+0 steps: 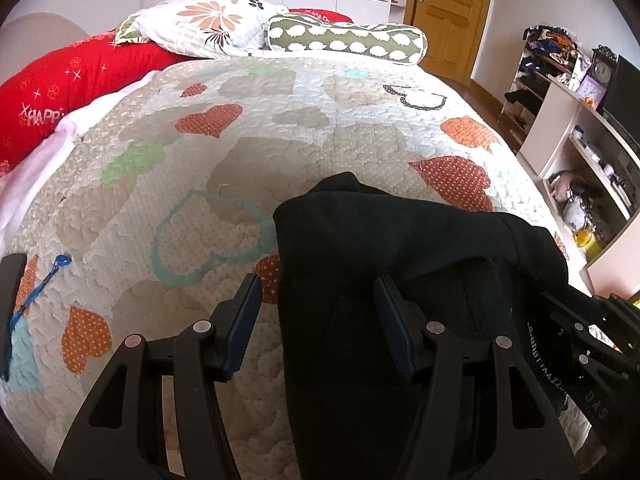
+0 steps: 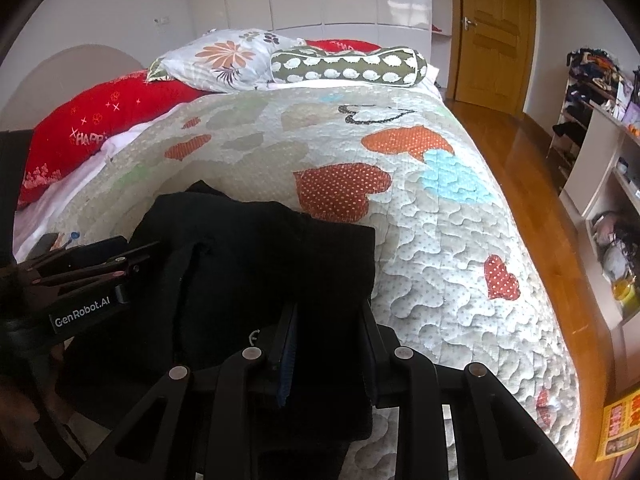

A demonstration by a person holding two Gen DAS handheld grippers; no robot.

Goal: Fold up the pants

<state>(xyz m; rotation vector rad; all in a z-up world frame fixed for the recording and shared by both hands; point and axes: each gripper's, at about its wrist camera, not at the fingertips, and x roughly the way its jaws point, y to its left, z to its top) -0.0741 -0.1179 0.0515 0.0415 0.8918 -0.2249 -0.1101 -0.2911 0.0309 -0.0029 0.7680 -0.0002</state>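
Pants (image 1: 384, 240), black, bunched in a folded stack on the near part of the bed quilt (image 1: 192, 184), lying right under and just ahead of both tongs. Left tongs (image 1: 318, 292) spread wide: left finger over bare quilt, right finger over the black cloth, so the stack's left edge runs between the fingers, nothing pinched. Right tongs (image 2: 328, 316) partly parted with black cloth filling the gap between the fingers; the right finger sits at the stack's right edge; real pinch or just resting over it, cannot tell. Long axis of the stack seems to run away from the tongs toward the pillows (image 2: 224, 60), near end hidden under the tools. Both tongs about equally near, one at each side edge; the left one also shows at the left of the right wrist view, touching or just beside the cloth. Judgement: each side is lined up for an edge grab, so the next fold would probably carry the near end away toward the far end. Risk: thick layers, a pinch may catch only the top one. Open shelves (image 2: 600, 184) well off to the right hold mixed clutter, too small to name.
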